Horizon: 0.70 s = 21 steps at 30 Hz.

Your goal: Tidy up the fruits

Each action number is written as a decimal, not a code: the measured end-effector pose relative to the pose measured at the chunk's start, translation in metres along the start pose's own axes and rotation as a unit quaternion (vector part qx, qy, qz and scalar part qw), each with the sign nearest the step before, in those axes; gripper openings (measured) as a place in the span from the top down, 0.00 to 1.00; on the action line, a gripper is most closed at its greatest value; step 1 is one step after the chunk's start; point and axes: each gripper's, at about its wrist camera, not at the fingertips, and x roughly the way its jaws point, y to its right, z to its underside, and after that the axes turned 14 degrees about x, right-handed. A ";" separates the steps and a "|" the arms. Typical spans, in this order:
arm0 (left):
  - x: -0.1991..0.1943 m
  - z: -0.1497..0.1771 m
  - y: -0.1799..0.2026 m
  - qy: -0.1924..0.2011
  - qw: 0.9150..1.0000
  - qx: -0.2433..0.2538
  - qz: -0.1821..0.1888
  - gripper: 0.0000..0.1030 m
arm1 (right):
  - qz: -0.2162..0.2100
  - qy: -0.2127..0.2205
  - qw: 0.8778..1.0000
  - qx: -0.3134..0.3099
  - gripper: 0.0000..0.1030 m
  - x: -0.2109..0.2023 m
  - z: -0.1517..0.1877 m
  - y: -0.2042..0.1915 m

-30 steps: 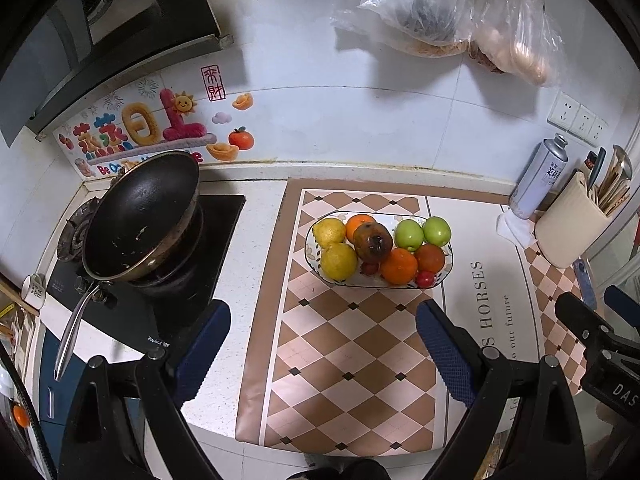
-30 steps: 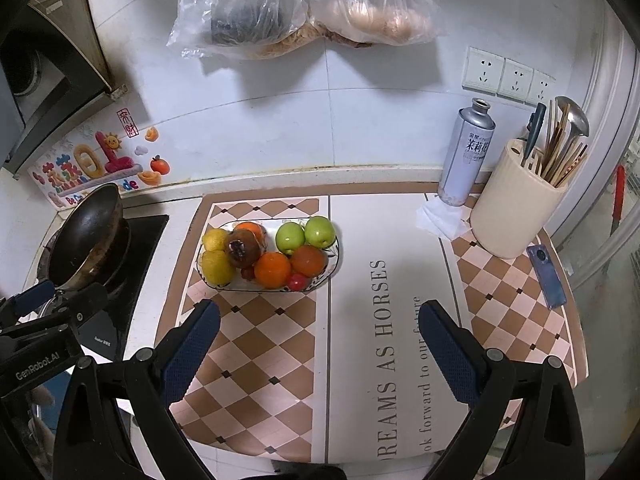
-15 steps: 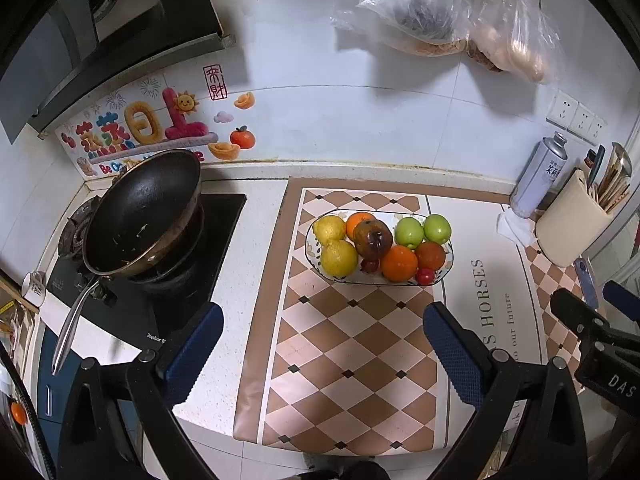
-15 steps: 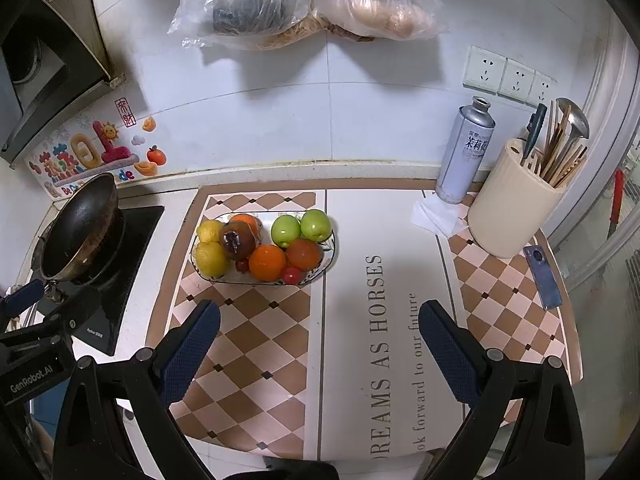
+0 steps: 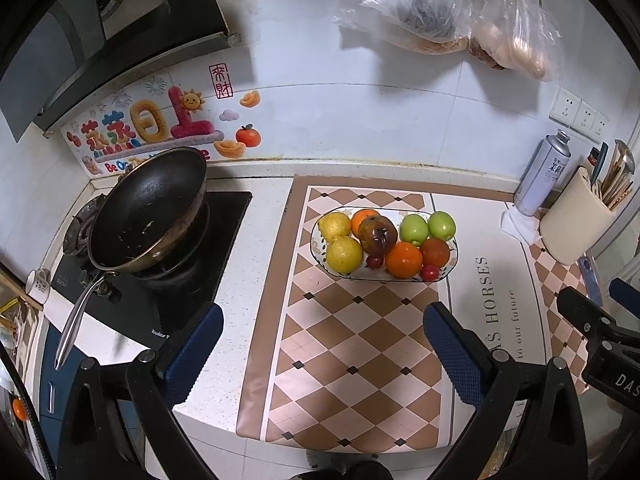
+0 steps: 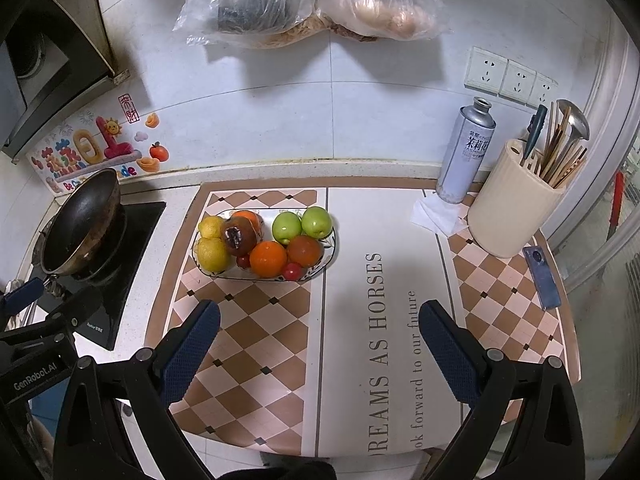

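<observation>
A patterned oval bowl (image 5: 448, 274) stands on the checkered mat, also in the right wrist view (image 6: 325, 264). It holds two lemons (image 5: 344, 254), oranges (image 5: 403, 259), two green apples (image 5: 441, 225), a dark bruised fruit (image 5: 378, 235) and small red fruits (image 5: 430, 272). My left gripper (image 5: 322, 338) is open and empty, above the counter's front edge, short of the bowl. My right gripper (image 6: 319, 334) is open and empty, to the bowl's front right over the mat.
A black pan (image 5: 148, 208) sits on the stove at left. A spray can (image 6: 466, 152), a cream utensil holder (image 6: 516, 204), a tissue (image 6: 438, 216) and a phone (image 6: 542, 278) stand at right. Plastic bags (image 6: 304, 0) hang on the wall.
Both grippers have drawn back and up from the counter, so the bowl looks a little smaller and farther. Both stay open and empty.
</observation>
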 end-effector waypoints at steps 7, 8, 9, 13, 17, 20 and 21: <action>-0.001 -0.001 -0.001 0.001 1.000 0.000 -0.001 0.01 | -0.001 -0.001 1.000 -0.003 0.01 0.000 0.000 -0.001; -0.001 0.000 -0.001 0.002 1.000 0.000 -0.001 0.01 | -0.001 -0.001 1.000 -0.003 0.01 -0.001 0.001 -0.002; -0.001 -0.001 -0.001 0.001 1.000 0.000 -0.001 0.01 | -0.001 -0.002 1.000 -0.004 0.01 -0.001 0.001 -0.003; -0.003 0.000 0.001 0.002 1.000 0.001 -0.001 0.01 | -0.003 -0.001 1.000 -0.007 0.01 -0.002 0.003 -0.006; -0.004 0.002 0.004 0.004 1.000 0.006 -0.001 0.01 | -0.006 -0.007 1.000 -0.005 0.01 -0.001 0.007 -0.007; -0.006 0.005 0.006 0.008 1.000 0.009 -0.005 0.01 | -0.007 -0.009 1.000 -0.005 0.01 0.000 0.011 -0.008; -0.006 0.006 0.007 0.009 1.000 0.010 -0.006 0.01 | -0.007 -0.009 1.000 -0.006 0.01 -0.001 0.011 -0.008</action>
